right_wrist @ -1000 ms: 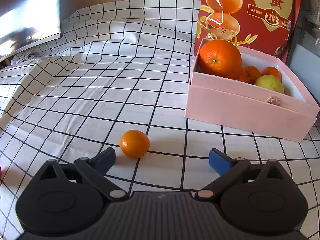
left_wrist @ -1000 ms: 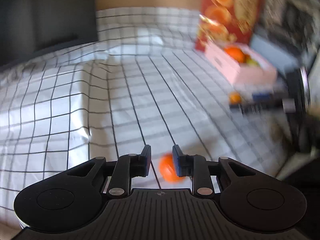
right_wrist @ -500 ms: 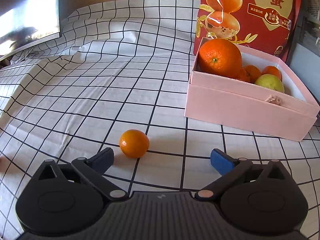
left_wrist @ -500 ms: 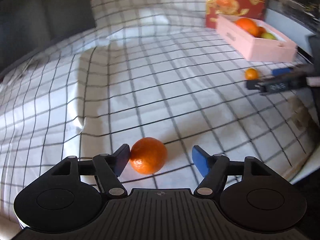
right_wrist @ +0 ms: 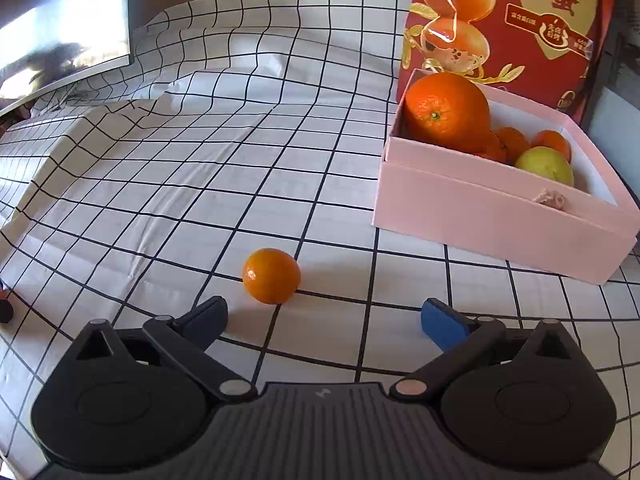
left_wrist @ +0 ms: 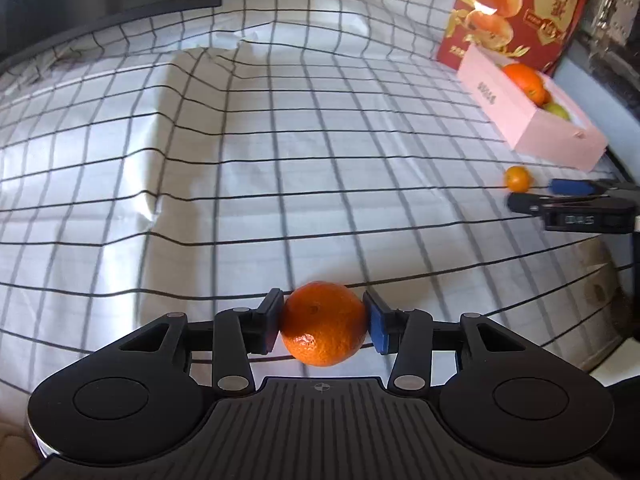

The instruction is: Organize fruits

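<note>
Left tool (left_wrist: 323,326) now clamped on mandarin (left_wrist: 323,323); right tool (right_wrist: 323,318) wide apart, empty, near small orange (right_wrist: 271,276).

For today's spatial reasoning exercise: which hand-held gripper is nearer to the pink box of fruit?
Right. The right hand-held gripper sits open just before the pink box; the left hand-held gripper, clamping a mandarin, is far across the cloth.

My left wrist camera sits low over the checked cloth (left_wrist: 280,140), looking forward along its fingers, the pink box (left_wrist: 532,120) well off to the upper right. My right wrist camera also sits low but close to that box (right_wrist: 500,208), facing it and the red bag (right_wrist: 520,20) behind. Both views share the cloth, box, bag and small orange (left_wrist: 517,178) (right_wrist: 271,276); the left one also catches the right gripper (left_wrist: 532,196).
</note>
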The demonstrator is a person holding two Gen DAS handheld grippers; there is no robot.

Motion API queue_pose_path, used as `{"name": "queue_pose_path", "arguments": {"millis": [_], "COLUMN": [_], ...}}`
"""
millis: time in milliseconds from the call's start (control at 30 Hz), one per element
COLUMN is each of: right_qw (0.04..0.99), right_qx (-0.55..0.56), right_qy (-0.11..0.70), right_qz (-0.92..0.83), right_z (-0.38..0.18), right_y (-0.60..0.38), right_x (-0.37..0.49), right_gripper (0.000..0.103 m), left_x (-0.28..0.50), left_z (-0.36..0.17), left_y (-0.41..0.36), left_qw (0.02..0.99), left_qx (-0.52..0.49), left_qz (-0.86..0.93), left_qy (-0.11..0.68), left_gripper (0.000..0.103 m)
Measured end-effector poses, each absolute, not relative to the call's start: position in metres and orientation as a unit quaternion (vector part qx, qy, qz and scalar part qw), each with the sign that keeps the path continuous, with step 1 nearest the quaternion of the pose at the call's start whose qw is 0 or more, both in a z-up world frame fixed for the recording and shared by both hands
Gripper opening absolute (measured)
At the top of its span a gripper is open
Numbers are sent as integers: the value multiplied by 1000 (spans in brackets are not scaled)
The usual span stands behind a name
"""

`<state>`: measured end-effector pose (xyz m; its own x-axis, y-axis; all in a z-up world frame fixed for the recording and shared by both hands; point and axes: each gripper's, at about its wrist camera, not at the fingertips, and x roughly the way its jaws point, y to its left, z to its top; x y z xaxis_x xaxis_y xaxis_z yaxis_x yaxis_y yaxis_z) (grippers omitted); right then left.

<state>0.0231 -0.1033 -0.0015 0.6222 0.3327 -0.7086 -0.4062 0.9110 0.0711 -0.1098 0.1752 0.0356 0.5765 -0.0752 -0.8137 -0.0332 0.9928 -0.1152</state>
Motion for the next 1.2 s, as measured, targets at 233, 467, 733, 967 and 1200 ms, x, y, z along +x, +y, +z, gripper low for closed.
{"name": "queue_pose_path", "arguments": {"millis": [233,467,733,967,1200], "right_qw": [897,898,893,914,941], "right_qx": [-53,-66,-62,-31,-21], "right_qy": [375,372,391,381,328], "right_qz": [229,224,216,134,83], "right_z": [5,8,21,30,78], "right_y": [-88,-81,-95,-158,-210], "right_x": [22,26,21,14,28], "right_gripper": [77,55,29,29,29], "left_x": [-102,-89,-56,13,115], "left_z": [41,37,33,68,140], "left_y": [156,128,90,40,-29], "left_qw": [885,876,861,869,902], "left_qx": [-65,-56,-47,-50,-23], "left_qz": [-61,-117,-186,-252,-281], "left_qy": [457,464,472,423,327], "left_gripper": [49,49,49,49,49]}}
